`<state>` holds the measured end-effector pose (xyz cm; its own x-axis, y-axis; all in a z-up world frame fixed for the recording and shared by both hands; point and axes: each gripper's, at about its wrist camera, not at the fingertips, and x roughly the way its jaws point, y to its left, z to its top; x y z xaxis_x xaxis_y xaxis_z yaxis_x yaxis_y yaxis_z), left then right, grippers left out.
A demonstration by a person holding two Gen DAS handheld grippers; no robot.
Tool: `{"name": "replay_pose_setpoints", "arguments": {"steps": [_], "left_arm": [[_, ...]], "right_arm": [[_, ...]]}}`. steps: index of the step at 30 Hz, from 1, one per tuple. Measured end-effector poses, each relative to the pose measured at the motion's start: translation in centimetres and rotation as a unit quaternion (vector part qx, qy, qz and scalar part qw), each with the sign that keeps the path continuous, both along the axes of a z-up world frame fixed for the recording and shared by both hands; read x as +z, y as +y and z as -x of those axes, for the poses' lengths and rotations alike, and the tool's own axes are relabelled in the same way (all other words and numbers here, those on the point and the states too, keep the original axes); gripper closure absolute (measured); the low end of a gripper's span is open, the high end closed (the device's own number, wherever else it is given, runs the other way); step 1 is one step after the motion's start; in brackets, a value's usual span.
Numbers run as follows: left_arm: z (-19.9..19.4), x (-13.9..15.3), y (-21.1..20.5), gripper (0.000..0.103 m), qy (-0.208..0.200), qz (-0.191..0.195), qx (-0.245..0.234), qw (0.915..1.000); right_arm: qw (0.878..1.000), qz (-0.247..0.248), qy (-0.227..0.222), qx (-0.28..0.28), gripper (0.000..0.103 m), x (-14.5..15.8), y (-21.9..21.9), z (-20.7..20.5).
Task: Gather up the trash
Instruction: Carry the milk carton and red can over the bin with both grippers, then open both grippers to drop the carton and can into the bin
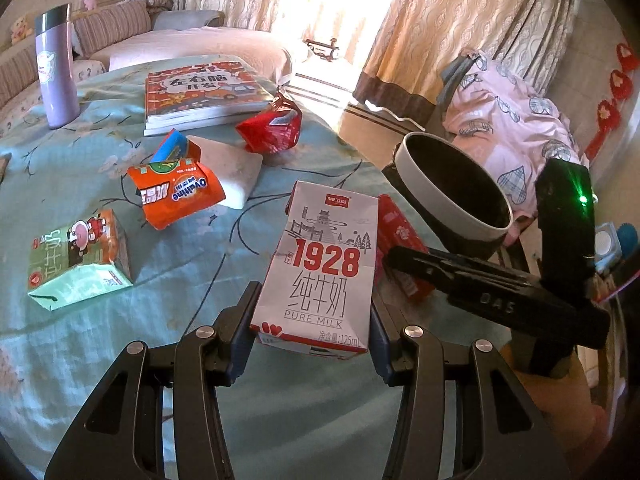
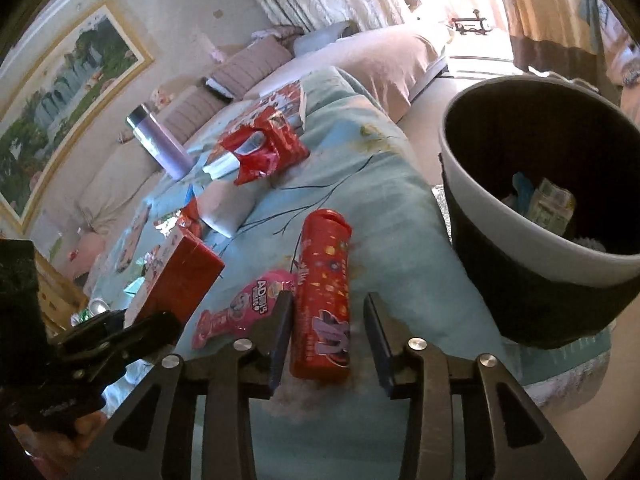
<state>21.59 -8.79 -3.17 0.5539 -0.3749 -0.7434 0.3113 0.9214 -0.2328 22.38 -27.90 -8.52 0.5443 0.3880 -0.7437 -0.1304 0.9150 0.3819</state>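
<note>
Gripping a white milk carton [image 1: 320, 268] at centre frame of the left wrist view, the left claw [image 1: 312, 320] has its pads pressed on both sides of the carton's lower half, lifted above a bed [image 1: 200, 360] spread with a pale blue floral cover. The bin [image 1: 452, 188], white-rimmed and dark inside, stands at the right of that frame beyond the bed's edge, some rubbish already lying in its bottom in the right wrist view. There, at lower centre, the right claw [image 2: 328, 332] stands part open astride a red tube [image 2: 322, 300] lying on the cover; its left pad sits against the tube, its right pad stands clear, so nothing is yet held. A pink wrapper [image 2: 240, 312] lies just beside the tube at its left. Further rubbish waits at the left of the left wrist frame: an orange drink carton [image 1: 180, 196], a green carton [image 1: 80, 256] and a red packet [image 1: 272, 124] by a book [image 1: 200, 96]. The step in hand appears to be carrying the milk carton to the bin; next the left claw must swing right over the rim and let go, while the right claw closes squarely on the tube.
</note>
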Motion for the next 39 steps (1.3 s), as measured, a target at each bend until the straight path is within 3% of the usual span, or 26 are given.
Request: {"name": "replay_pose_setpoints", "arguments": {"steps": [2,3,10,22,30,39], "left_arm": [[0.0,0.0,-0.1,0.055,0.000,-0.002,0.001,1.0000],[0.0,0.0,-0.2,0.055,0.001,-0.003,0.001,1.0000],[0.1,0.5,-1.9,0.055,-0.003,-0.006,-0.010,0.9999],[-1.0,2.0,-8.6,0.055,-0.019,-0.010,-0.065,0.9977],[-2.8,2.6,-12.8,0.055,-0.017,-0.012,-0.091,0.9957],[-4.9,3.0,-16.7,0.055,-0.022,-0.027,-0.106,0.9938]], "right_arm": [[1.000,0.008,0.000,0.005,0.067,-0.1,0.4,-0.2],[1.000,0.009,-0.001,0.006,0.073,-0.2,0.5,-0.3],[1.000,-0.006,-0.028,-0.007,0.074,1.1,-1.3,1.4],[0.995,-0.020,-0.069,-0.070,0.074,4.4,-8.0,3.2],[0.991,-0.017,-0.072,-0.111,0.074,5.1,-12.5,2.6],[0.989,-0.004,-0.074,-0.127,0.074,5.5,-14.5,1.0]]}}
